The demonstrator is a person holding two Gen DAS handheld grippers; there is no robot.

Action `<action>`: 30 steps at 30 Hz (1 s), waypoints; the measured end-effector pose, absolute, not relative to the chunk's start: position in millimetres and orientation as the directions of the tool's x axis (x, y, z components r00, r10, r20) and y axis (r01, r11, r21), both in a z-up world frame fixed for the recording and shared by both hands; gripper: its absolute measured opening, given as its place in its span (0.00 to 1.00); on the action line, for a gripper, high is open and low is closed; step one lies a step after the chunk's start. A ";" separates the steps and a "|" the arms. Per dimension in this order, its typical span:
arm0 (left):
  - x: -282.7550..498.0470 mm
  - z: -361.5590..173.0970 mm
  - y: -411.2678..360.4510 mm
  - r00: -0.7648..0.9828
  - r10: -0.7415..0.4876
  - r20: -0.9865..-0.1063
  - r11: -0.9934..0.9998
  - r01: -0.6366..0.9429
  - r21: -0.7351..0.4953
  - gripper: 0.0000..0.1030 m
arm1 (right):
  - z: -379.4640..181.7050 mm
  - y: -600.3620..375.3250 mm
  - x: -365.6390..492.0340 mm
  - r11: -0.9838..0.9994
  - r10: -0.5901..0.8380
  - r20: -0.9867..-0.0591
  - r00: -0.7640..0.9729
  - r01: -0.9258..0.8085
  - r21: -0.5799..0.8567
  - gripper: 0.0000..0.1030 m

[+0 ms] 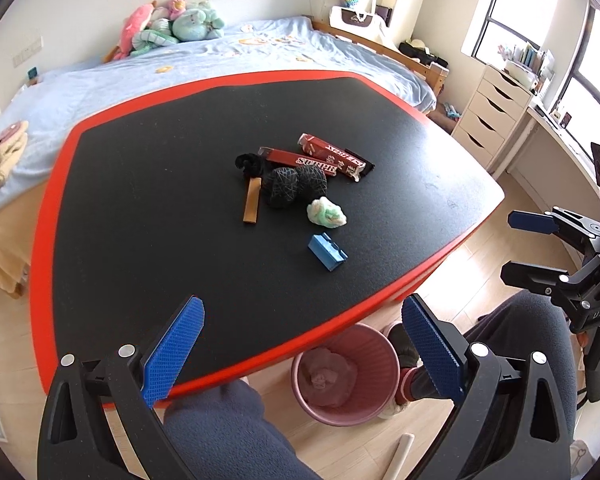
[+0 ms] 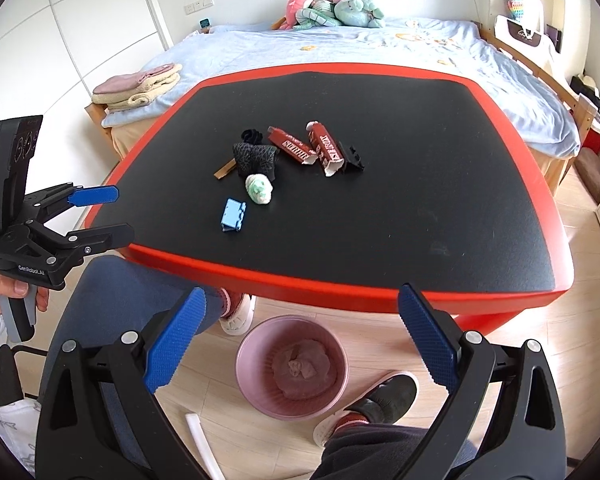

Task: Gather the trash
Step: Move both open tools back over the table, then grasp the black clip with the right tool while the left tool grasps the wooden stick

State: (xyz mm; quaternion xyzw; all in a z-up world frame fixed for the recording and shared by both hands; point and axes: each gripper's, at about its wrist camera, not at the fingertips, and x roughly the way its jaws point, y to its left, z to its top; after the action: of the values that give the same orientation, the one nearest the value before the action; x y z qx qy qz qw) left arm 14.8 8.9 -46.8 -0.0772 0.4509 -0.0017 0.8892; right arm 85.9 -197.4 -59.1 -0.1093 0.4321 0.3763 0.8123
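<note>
Both grippers, left gripper and right gripper, hover at frame bottom, fingers spread, holding nothing. Trash clusters mid-frame on the black table: blue box nearest (probably easiest first). Pink bin waits below; approach low and squarely.

A home bedroom: a bed with a pale blue cover and a heap of plush toys at its head, folded towels on its corner, a white drawer unit under the window, wood-plank floor
</note>
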 end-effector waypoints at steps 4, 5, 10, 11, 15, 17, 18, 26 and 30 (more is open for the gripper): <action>34.4 -48.6 21.1 0.594 -0.055 -0.803 0.989 -0.076 -0.124 0.93 | -55.5 -189.9 113.7 0.695 0.510 -0.780 0.363 -0.708 0.124 0.93; 39.0 -50.2 24.3 0.591 -0.052 -0.805 0.990 -0.078 -0.122 0.93 | -55.8 -187.8 120.7 0.695 0.508 -0.779 0.367 -0.709 0.119 0.93; 63.0 -63.6 37.8 0.571 -0.035 -0.820 0.991 -0.087 -0.103 0.93 | -64.8 -174.7 154.8 0.699 0.483 -0.793 0.372 -0.709 0.094 0.93; 67.4 -67.1 40.4 0.565 -0.033 -0.825 0.991 -0.091 -0.102 0.93 | -68.0 -171.9 161.2 0.697 0.479 -0.796 0.369 -0.712 0.089 0.93; 82.0 -79.2 47.6 0.549 -0.030 -0.835 0.991 -0.095 -0.098 0.93 | -80.7 -160.3 182.5 0.696 0.460 -0.812 0.360 -0.714 0.078 0.93; 88.6 -85.5 50.7 0.541 -0.031 -0.841 0.991 -0.094 -0.097 0.93 | -87.5 -156.2 190.3 0.694 0.454 -0.817 0.354 -0.716 0.076 0.92; 91.4 -88.7 51.9 0.537 -0.029 -0.843 0.991 -0.094 -0.094 0.93 | -90.8 -154.0 193.7 0.693 0.450 -0.821 0.352 -0.717 0.073 0.92; 110.1 -104.2 59.5 0.528 -0.017 -0.849 0.994 -0.084 -0.072 0.92 | -112.5 -140.4 219.2 0.688 0.426 -0.838 0.342 -0.723 0.054 0.92; 116.6 -106.8 59.7 0.532 -0.012 -0.847 0.996 -0.071 -0.059 0.91 | -118.6 -136.6 230.8 0.688 0.423 -0.837 0.347 -0.724 0.047 0.92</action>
State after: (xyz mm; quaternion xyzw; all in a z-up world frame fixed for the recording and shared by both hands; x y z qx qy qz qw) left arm 116.6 59.7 -106.8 -0.0429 0.4835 0.0169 0.8741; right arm 230.8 -136.6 -118.6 -0.1690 0.4463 0.3571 0.8030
